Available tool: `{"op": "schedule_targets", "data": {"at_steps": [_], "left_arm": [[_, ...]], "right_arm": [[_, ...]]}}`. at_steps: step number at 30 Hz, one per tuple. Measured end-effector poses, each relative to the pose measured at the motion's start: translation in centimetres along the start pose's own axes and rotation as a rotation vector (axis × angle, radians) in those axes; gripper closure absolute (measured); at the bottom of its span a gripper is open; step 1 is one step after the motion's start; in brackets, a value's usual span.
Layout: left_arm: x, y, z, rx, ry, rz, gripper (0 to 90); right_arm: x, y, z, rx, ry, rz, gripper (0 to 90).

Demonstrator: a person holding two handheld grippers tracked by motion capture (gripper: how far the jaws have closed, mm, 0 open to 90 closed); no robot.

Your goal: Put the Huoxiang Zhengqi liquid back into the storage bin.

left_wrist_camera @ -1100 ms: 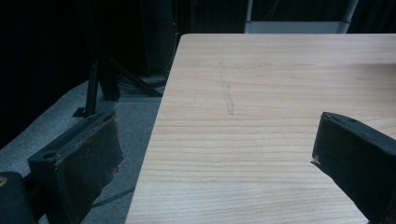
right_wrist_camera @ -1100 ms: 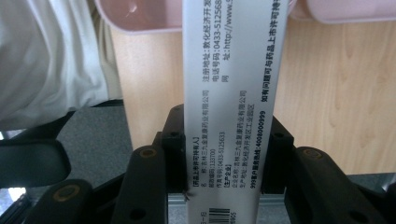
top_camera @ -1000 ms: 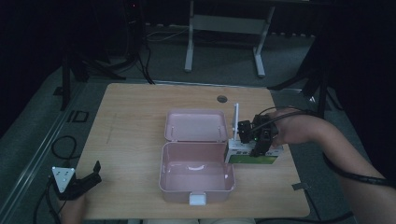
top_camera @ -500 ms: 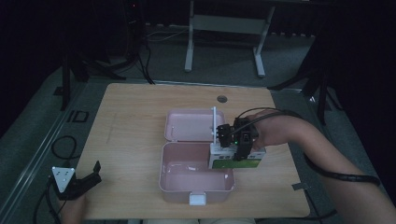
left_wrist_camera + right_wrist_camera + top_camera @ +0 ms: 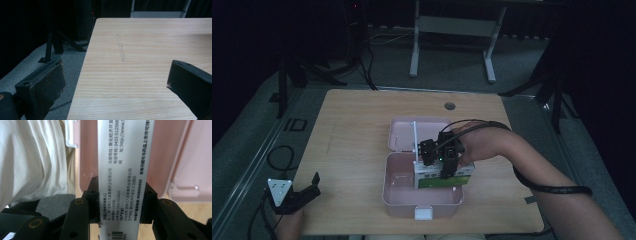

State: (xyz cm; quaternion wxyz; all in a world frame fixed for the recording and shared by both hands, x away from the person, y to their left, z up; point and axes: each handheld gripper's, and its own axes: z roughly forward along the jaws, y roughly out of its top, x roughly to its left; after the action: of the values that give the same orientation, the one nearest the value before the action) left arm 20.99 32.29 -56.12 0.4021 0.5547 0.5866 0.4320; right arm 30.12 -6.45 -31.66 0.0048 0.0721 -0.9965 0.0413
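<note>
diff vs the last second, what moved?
The right gripper, shut on the green and white carton, carried it leftward from the table beside the pink box to over the box's open tray. The left gripper stayed open at the table's near left corner; the box and its open lid did not shift.

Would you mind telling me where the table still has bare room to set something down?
The widest free patch is the table left of the pink case, out to the left gripper at the near corner. A bare strip runs along the far edge around the small hole. It is crowded at the case, where the right gripper holds the green-and-white box.
</note>
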Motion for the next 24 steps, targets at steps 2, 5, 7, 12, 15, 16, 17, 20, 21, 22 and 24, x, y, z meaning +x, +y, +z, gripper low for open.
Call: {"op": "schedule_targets", "data": {"at_steps": [2, 5, 7, 12, 15, 16, 17, 20, 21, 22, 24], "left_arm": [[0.0, 0.0, 0.0, 0.000, 0.000, 0.000, 1.7], [0.0, 0.0, 0.0, -0.001, 0.000, -0.001, 1.7], [0.0, 0.0, 0.0, -0.001, -0.001, -0.001, 1.7], [0.0, 0.0, 0.0, 0.000, -0.002, 0.000, 1.7], [0.0, 0.0, 0.0, 0.001, -0.002, 0.000, 1.7], [0.0, 0.0, 0.0, 0.002, -0.002, 0.000, 1.7], [0.0, 0.0, 0.0, 0.002, -0.002, 0.000, 1.7], [0.0, 0.0, 0.0, 0.001, -0.003, -0.001, 1.7], [0.0, 0.0, 0.0, 0.002, -0.003, -0.001, 1.7], [0.0, 0.0, 0.0, 0.003, -0.004, -0.001, 1.7], [0.1, 0.0, 0.0, 0.004, -0.007, -0.002, 1.7]], "right_arm": [[0.1, 0.2, 0.1, 0.004, 0.008, -0.006, 62.0], [0.2, 0.9, 0.6, 0.012, 0.010, -0.016, 62.0], [0.1, 1.2, 1.1, 0.013, 0.018, -0.020, 62.1], [-0.1, 1.8, 2.2, 0.013, 0.023, -0.017, 62.1], [-0.2, 2.1, 3.0, 0.011, 0.033, -0.020, 62.1], [-0.2, 2.2, 3.3, 0.011, 0.036, -0.021, 62.1], [-0.2, 2.4, 4.0, 0.010, 0.042, -0.022, 62.0], [-0.3, 2.6, 4.6, 0.013, 0.047, -0.023, 62.0], [-0.4, 2.6, 4.9, 0.012, 0.051, -0.020, 62.0], [-0.5, 2.6, 5.6, 0.008, 0.055, -0.019, 62.0], [-0.6, 2.7, 6.4, 0.009, 0.061, -0.013, 62.0]]}}
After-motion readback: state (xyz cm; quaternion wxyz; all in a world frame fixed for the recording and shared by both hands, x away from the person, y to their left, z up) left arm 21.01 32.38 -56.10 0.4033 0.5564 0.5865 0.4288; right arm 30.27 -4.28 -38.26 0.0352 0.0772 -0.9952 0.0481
